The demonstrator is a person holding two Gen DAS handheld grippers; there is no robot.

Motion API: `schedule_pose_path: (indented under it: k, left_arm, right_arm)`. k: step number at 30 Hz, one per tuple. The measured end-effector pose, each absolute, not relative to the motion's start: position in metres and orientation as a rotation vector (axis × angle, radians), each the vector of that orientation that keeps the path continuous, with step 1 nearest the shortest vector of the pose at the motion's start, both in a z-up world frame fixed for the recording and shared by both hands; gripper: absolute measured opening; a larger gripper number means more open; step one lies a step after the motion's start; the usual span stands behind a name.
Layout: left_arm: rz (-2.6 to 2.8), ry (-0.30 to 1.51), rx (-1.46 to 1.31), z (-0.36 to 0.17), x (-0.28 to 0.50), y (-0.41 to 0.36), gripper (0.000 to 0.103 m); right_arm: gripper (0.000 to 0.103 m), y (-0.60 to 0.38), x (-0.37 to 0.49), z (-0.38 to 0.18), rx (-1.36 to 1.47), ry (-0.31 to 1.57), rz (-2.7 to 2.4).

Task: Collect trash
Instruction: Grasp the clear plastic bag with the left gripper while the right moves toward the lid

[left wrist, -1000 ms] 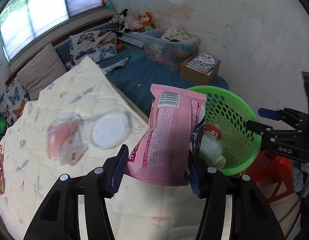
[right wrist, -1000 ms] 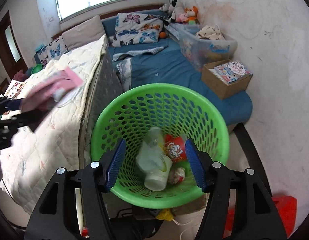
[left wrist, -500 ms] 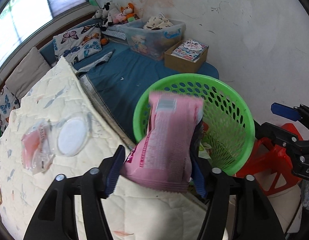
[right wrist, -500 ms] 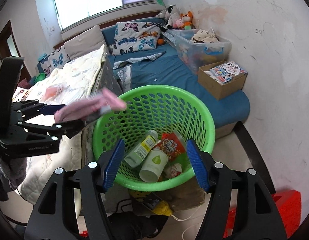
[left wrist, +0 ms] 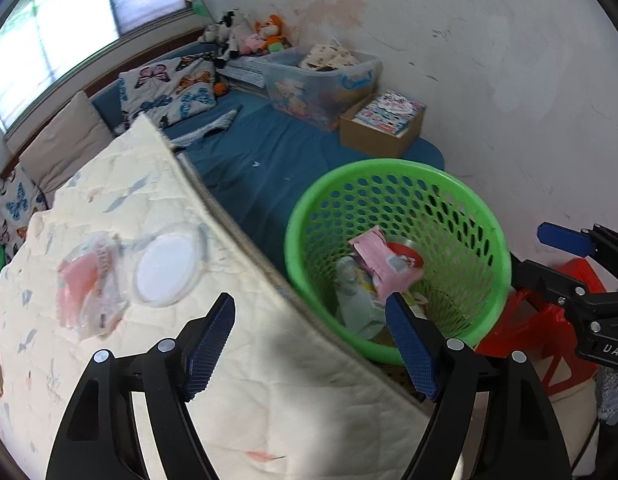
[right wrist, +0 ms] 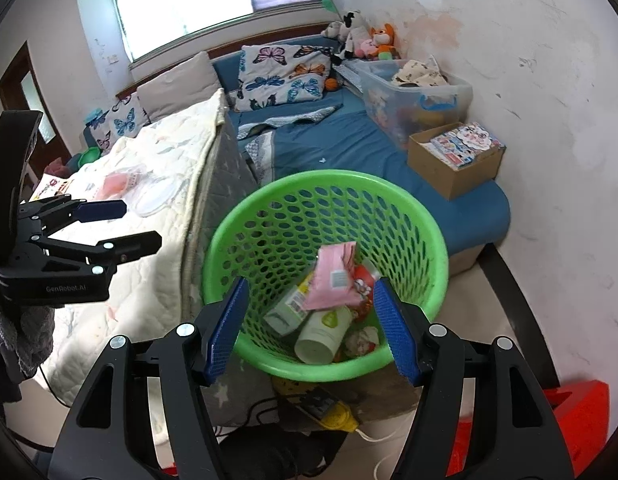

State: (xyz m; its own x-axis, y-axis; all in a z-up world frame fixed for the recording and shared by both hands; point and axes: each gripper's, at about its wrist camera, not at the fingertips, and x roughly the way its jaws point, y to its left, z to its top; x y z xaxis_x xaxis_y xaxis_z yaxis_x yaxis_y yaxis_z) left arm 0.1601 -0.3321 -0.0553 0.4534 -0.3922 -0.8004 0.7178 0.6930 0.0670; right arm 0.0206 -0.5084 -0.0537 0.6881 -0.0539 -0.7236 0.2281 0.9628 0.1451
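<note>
A pink wrapper point(right wrist: 333, 276) lies inside the green basket point(right wrist: 437, 240) beside the mattress edge point(left wrist: 245, 236), while the left gripper point(left wrist: 309, 344) and right gripper point(right wrist: 309, 328) both gape wide and empty, likely ready for the clear packaging point(left wrist: 89, 284) on the quilt.

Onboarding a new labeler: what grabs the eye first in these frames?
The bright green basket beside the bed, with a pink wrapper lying on bottles and other trash inside. Both the left gripper and right gripper are open and empty. A clear plastic package sits on the cream quilt.
</note>
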Motion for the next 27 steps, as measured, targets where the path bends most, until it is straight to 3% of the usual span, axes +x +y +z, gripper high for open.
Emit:
schedule_pose_path:
  k: [12,21,27]
  left_arm:
    - [-0.513,0.829,0.342,-0.037,0.204,-0.254,0.075]
    - [-0.311,0.859,0.268,-0.042,0.262,-0.201,0.084]
    - [-0.241,0.905,0.214,-0.055,0.298,-0.183,0.084]
  right_arm:
    - [0.067,-0.474,0.046,-0.042,0.204,0.777,-0.088]
    - [0.069,-0.445,0.072,-0.039,0.191,0.775,-0.015]
    - [0.071,-0.430,0.089,-0.042,0.186,0.790,0.018]
